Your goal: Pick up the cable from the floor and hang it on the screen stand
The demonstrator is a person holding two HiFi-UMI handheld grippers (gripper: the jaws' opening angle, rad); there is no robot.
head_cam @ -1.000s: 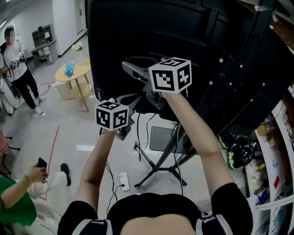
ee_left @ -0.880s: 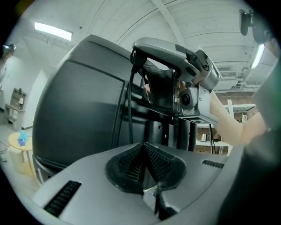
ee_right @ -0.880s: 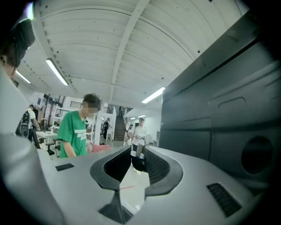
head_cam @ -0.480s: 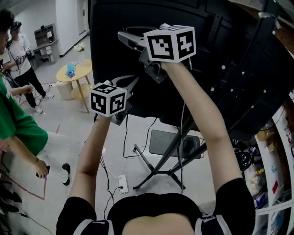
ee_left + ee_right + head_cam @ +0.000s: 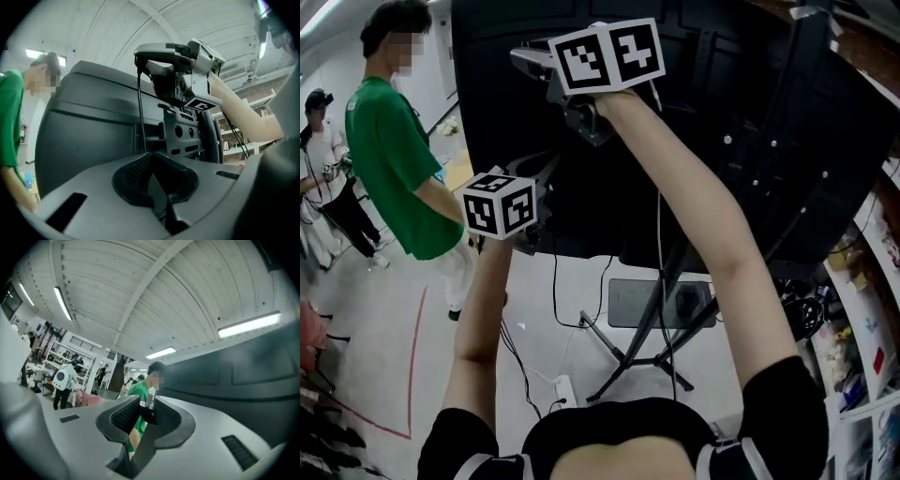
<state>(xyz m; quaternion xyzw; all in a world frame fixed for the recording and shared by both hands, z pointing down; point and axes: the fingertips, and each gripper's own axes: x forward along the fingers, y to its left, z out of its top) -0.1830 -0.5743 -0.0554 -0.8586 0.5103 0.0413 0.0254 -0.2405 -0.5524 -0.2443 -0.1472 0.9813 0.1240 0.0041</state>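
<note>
Right gripper (image 5: 146,400) pinches a plug (image 5: 147,411); my left gripper (image 5: 151,154) clamps its cable (image 5: 139,112) below. Black screen (image 5: 750,112) fills the front, green-shirted person (image 5: 394,159) nearby.

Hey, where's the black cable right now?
In the left gripper view, the thin black cable hangs in front of the large black screen, from the right hand-held gripper above down into the left hand-held gripper.

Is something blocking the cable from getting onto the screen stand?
Nothing visible does. The right tongs hold the cable up beside the screen's back; the person in green stands off to the side.
</note>
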